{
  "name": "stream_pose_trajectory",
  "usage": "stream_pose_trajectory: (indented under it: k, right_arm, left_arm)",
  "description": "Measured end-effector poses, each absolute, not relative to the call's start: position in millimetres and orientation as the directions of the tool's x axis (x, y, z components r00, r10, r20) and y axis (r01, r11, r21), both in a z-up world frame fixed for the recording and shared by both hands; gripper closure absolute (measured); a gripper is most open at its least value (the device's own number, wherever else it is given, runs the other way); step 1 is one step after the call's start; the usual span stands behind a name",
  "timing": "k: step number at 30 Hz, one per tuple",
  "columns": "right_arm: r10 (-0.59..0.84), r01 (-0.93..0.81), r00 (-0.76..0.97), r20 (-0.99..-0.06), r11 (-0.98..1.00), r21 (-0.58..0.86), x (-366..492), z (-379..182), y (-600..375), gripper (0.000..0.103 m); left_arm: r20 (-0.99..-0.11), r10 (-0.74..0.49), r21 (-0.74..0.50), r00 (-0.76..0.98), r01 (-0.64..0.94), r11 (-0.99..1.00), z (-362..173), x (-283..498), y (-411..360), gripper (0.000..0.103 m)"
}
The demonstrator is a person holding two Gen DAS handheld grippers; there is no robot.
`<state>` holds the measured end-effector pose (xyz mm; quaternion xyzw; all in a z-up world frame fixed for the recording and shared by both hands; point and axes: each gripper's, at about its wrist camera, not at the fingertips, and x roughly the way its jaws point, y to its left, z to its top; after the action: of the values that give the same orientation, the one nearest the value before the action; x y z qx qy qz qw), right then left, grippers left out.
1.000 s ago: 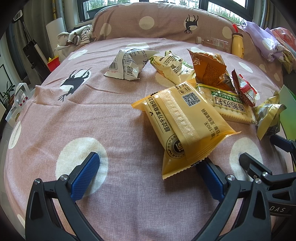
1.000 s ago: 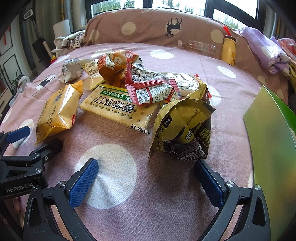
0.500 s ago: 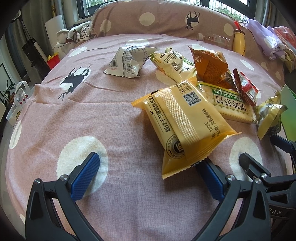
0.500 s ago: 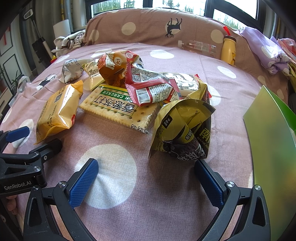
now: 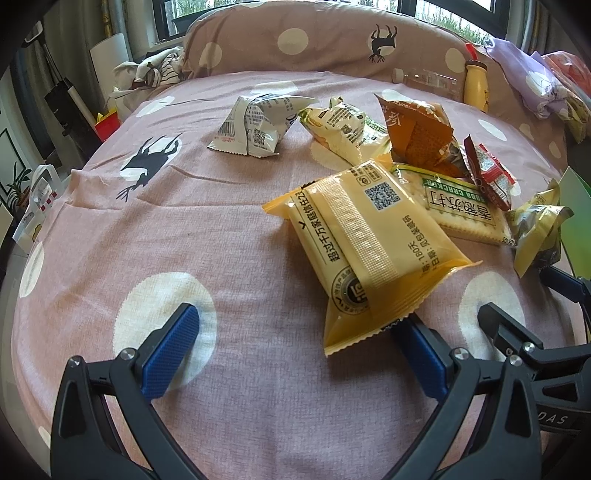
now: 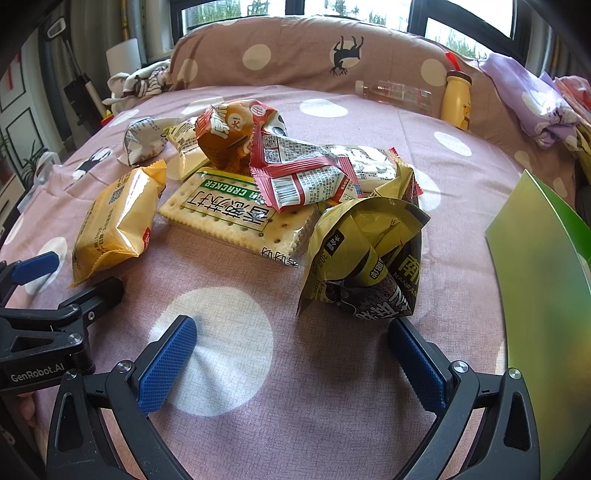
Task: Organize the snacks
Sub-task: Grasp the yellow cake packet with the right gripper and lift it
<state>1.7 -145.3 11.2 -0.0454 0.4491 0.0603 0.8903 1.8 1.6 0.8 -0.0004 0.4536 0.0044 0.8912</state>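
A big bed [image 5: 184,229] fills the middle of both views. Its pink sheet has white dots and black deer shapes. A long pillow [image 6: 295,51] in the same cloth lies across the top. Above it, windows [image 6: 351,7] let in bright daylight. At the upper right sits a purple bundle of cloth [image 6: 535,103].

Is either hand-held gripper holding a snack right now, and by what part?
Nothing is held. The left hand-held gripper and right hand-held gripper are both open over the bedspread; the yellow packet only lies by the left one.
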Motion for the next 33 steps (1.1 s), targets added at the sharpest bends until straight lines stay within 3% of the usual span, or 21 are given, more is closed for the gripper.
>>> stream_pose_trajectory:
  k: [7,11,16,21,22,23,25,29,33]
  right_arm:
    - [0.066,-0.141,0.581,-0.812,0.99,-0.02,2.5,11.1,-146.0,0.0]
    - [0.087,-0.095,0.536,-0.839,0.995,0.043,3.4,21.6,-151.0,0.001]
    - [0.241,-0.055,0.574,-0.783,0.965,0.257,-8.5,66.5,-163.7,0.001]
    - [0.401,-0.148,0.579,-0.71,0.908,0.392,14.1,111.6,-139.8,0.001]
    - [0.442,-0.167,0.557,-0.703,0.889,0.427,23.5,111.3,-133.6,0.007]
    - [0.477,-0.174,0.529,-0.702,0.87,0.46,34.9,107.3,-125.9,0.02]
    - [0.47,-0.153,0.48,-0.74,0.876,0.458,56.2,93.2,-110.6,0.037]
    - [0.432,-0.156,0.407,-0.805,0.901,0.405,79.6,56.0,-83.7,0.055]
    - [0.482,-0.188,0.35,-0.803,0.876,0.444,90.0,34.4,-71.6,0.056]
  left_arm:
    - [-0.834,-0.029,-0.046,0.551,-0.017,0.999,7.5,-0.4,11.3,0.0]
    - [-0.831,-0.136,-0.179,0.539,-0.029,0.983,17.3,-3.1,24.3,0.001]
    - [-0.79,-0.274,-0.345,0.549,-0.027,0.938,31.1,-2.6,34.8,0.002]
    - [-0.761,-0.312,-0.386,0.569,-0.011,0.922,41.0,6.3,32.9,0.008]
    - [-0.761,-0.322,-0.396,0.564,-0.01,0.918,40.0,9.2,32.2,0.01]
    - [-0.762,-0.332,-0.406,0.555,-0.01,0.914,38.3,12.6,31.3,0.016]
    - [-0.763,-0.351,-0.425,0.543,-0.011,0.905,34.7,19.1,33.6,0.023]
    - [-0.762,-0.394,-0.457,0.514,0.004,0.889,26.9,28.0,31.8,0.037]
    - [-0.752,-0.43,-0.496,0.499,0.002,0.869,22.0,32.0,32.4,0.055]
